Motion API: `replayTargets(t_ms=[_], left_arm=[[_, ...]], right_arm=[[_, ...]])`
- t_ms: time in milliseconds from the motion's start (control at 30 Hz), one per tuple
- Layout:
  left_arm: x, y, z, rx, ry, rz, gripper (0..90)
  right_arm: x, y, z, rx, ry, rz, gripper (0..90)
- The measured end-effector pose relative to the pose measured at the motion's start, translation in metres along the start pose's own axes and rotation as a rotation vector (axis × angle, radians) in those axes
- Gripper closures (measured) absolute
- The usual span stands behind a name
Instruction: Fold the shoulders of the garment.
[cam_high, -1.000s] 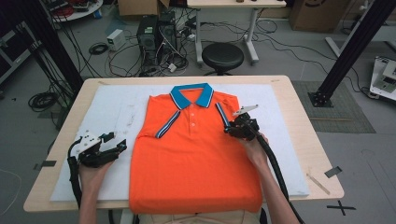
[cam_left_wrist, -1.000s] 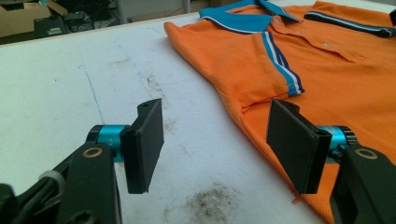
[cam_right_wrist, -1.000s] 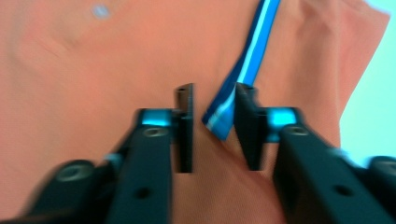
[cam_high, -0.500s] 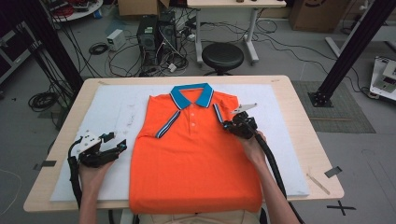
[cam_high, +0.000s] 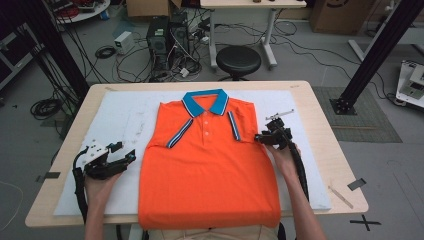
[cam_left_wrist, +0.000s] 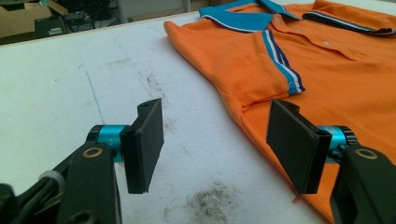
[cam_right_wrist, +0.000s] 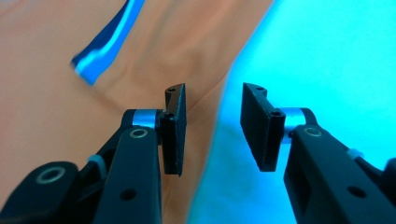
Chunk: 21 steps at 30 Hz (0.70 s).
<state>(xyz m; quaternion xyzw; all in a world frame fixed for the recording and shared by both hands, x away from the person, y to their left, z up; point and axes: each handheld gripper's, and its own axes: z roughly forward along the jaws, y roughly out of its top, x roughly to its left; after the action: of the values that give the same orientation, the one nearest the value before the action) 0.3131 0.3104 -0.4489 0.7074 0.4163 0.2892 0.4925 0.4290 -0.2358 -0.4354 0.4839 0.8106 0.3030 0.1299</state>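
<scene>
High view: fixed above my side of the table (cam_high: 330, 165), facing forward and down; my forearms enter at the frame's bottom.
Left gripper view: rides my left gripper (cam_left_wrist: 215, 140), low over the mat, close to the orange polo shirt (cam_left_wrist: 327, 70).
Right gripper view: rides my right gripper (cam_right_wrist: 212, 126), very close at the shirt's edge.
Shared: all three show the shirt and white mat (cam_high: 120, 120).

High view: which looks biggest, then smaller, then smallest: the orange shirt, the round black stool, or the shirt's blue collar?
Largest to smallest:
1. orange shirt
2. black stool, though it stands farther from the camera
3. blue collar
</scene>
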Motion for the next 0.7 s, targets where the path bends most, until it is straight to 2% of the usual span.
replayTargets(t_ms=[33,67,100,133,167,233,267,300,333,367,400,467,500,533,567,600,700], left_arm=[[0.0,0.0,0.0,0.0,0.0,0.0,36.8],[0.0,0.0,0.0,-0.001,0.0,0.0,36.9],[0.0,0.0,0.0,0.001,0.0,0.003,36.9],[0.0,0.0,0.0,0.001,-0.001,0.004,36.9],[0.0,0.0,0.0,0.001,-0.001,0.004,36.9],[0.0,0.0,0.0,-0.001,-0.002,0.003,36.8],[0.0,0.0,0.0,-0.002,-0.001,0.0,36.8],[0.0,0.0,0.0,-0.003,-0.002,-0.002,36.9],[0.0,0.0,0.0,-0.001,-0.001,-0.001,36.9],[0.0,0.0,0.0,0.001,0.0,0.0,36.8],[0.0,0.0,0.001,0.006,0.002,0.003,36.9],[-0.001,0.0,0.001,0.006,0.005,0.005,36.9],[-0.001,0.0,0.001,0.006,0.005,0.005,36.9],[-0.001,0.0,0.001,0.005,0.004,0.006,36.9],[-0.001,0.0,0.001,0.005,0.004,0.006,36.9],[-0.001,0.0,0.001,0.005,0.005,0.005,36.9],[0.0,0.0,0.001,0.005,0.001,0.002,36.9]], right_arm=[[0.0,0.0,0.0,0.0,0.0,0.0,63.6],[0.004,-0.001,-0.001,-0.012,-0.006,-0.032,75.3],[0.007,0.0,-0.001,-0.011,-0.02,-0.056,80.0],[0.009,0.0,-0.002,-0.008,-0.061,-0.086,84.9],[0.008,0.001,-0.003,-0.008,-0.092,-0.093,86.6],[0.002,0.0,-0.004,-0.013,-0.121,-0.09,90.0],[0.002,0.0,-0.004,-0.013,-0.121,-0.09,90.0],[0.002,-0.001,-0.004,0.003,-0.198,-0.122,90.0],[0.0,-0.002,-0.004,0.028,-0.25,-0.147,90.0],[-0.005,-0.004,-0.004,0.023,-0.201,-0.125,90.0],[-0.011,-0.006,-0.009,-0.011,-0.132,-0.075,83.7],[-0.009,-0.004,-0.014,-0.058,-0.133,-0.061,73.4],[-0.009,-0.004,-0.014,-0.058,-0.133,-0.061,73.4],[-0.002,-0.001,-0.014,-0.095,-0.07,-0.061,70.6],[-0.002,-0.001,-0.014,-0.095,-0.07,-0.061,70.6],[0.003,0.001,-0.01,-0.1,0.0,-0.075,72.4],[0.007,-0.001,-0.001,-0.062,0.023,-0.101,75.0]])
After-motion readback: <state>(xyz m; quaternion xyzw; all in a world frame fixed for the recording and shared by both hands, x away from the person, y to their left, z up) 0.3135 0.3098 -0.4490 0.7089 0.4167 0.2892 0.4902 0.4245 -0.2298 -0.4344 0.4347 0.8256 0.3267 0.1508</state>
